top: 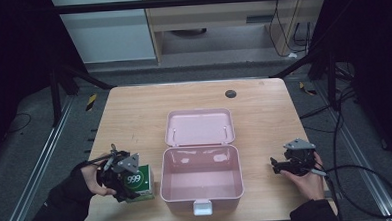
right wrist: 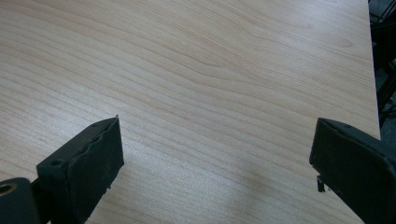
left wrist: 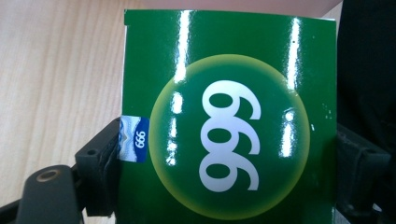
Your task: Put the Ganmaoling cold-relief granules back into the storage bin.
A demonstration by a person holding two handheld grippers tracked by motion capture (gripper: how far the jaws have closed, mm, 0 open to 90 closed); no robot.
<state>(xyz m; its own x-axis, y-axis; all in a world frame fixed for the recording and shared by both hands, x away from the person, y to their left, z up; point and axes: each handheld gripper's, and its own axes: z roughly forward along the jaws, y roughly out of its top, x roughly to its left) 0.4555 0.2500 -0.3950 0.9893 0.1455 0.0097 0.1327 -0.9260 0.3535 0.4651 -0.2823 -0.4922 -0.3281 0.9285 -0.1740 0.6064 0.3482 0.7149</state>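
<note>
Looks like a lab or a recording room, arranged for filming work at one tabletop [top: 134,113]. Dark all around, with black curtains [top: 11,58] at both sides and black metal struts [top: 85,78] near the far corners. Metal rails [top: 36,162] on the grey floor [top: 20,148] to the left and right, loose cables [top: 367,178] on the right. Behind, office-like pale wooden furniture [top: 215,14] and a white cabinet [top: 110,34].

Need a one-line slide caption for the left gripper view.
Left gripper clamped on the green 999 box, one jaw at each side, over the wooden table.
</note>
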